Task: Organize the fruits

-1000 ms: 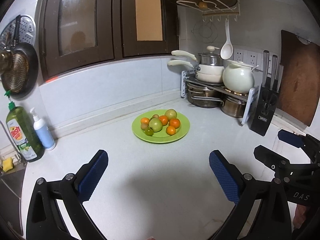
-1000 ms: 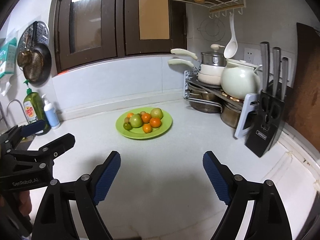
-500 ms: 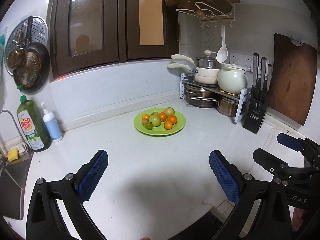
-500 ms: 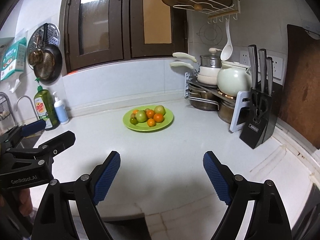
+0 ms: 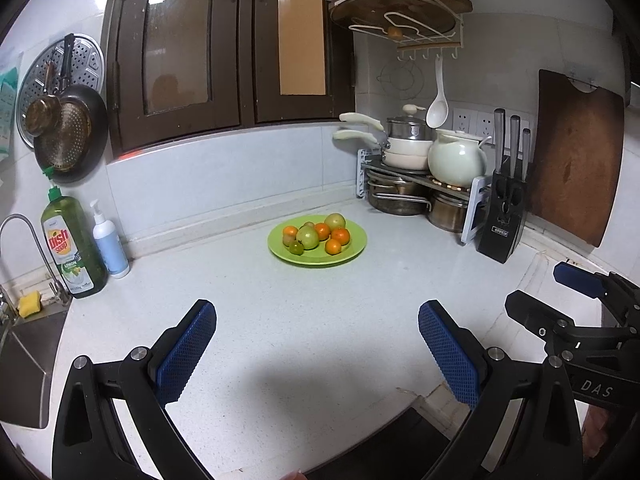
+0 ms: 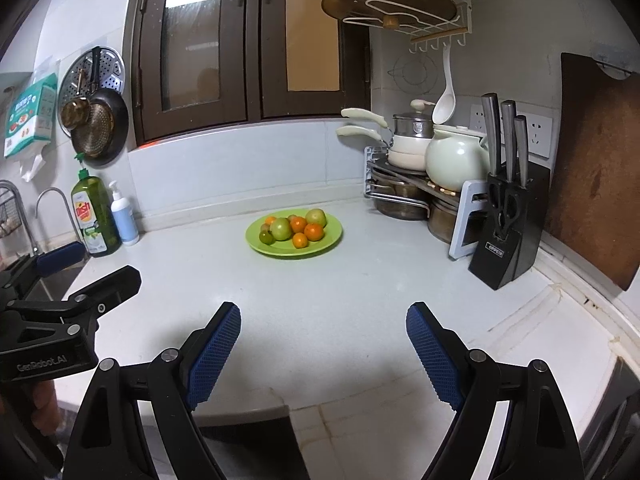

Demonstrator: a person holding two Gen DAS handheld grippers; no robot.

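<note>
Op: Fruits [image 5: 316, 236] sit piled on green plate [image 5: 356, 250], far centre of counter [image 5: 280, 320], well apart from both grippers.

Obs: Gripper state?

Op: My left gripper [image 5: 316, 352] and right gripper [image 6: 323, 350] both gape, empty. Plate lies straight ahead; I judge neither nearer. Bare counter between; knife block [image 6: 508, 236] far right.

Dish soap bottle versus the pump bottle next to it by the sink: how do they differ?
The dish soap bottle is green and see-through with a green cap; the pump bottle is pale blue and opaque with a white pump head. The dish soap bottle is taller and wider, and it stands nearer the sink than the pump bottle. Both stand upright on the counter, close side by side against the wall.
</note>
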